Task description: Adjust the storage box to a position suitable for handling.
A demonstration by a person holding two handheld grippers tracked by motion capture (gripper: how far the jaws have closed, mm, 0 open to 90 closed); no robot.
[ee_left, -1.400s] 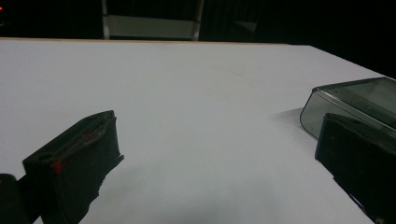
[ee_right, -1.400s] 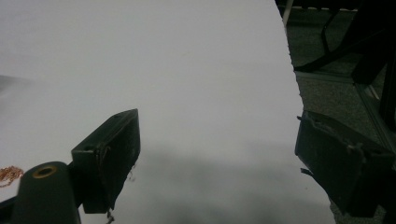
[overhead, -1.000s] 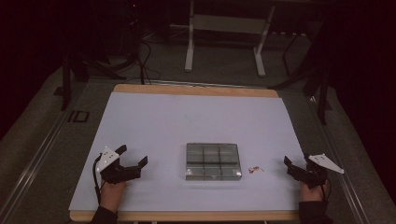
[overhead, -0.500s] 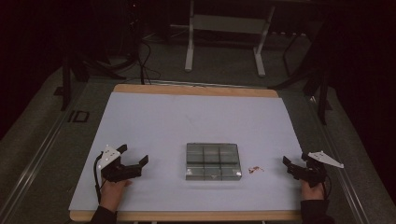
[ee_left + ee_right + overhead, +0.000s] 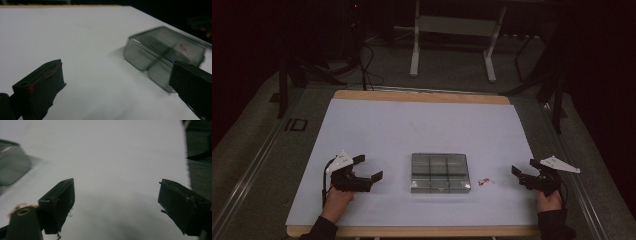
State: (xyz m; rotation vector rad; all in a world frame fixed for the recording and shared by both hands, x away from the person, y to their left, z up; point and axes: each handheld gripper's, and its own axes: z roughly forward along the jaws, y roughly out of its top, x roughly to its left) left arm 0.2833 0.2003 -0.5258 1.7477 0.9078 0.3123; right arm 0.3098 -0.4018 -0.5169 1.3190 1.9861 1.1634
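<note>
A clear smoky-grey plastic compartment box (image 5: 440, 173) with its lid shut sits at the front middle of the white table (image 5: 422, 125). The left gripper (image 5: 368, 168) rests to its left, jaws wide apart and empty. The right gripper (image 5: 524, 168) rests well to its right, also spread and empty. A small red scrap (image 5: 485, 181) lies just right of the box.
</note>
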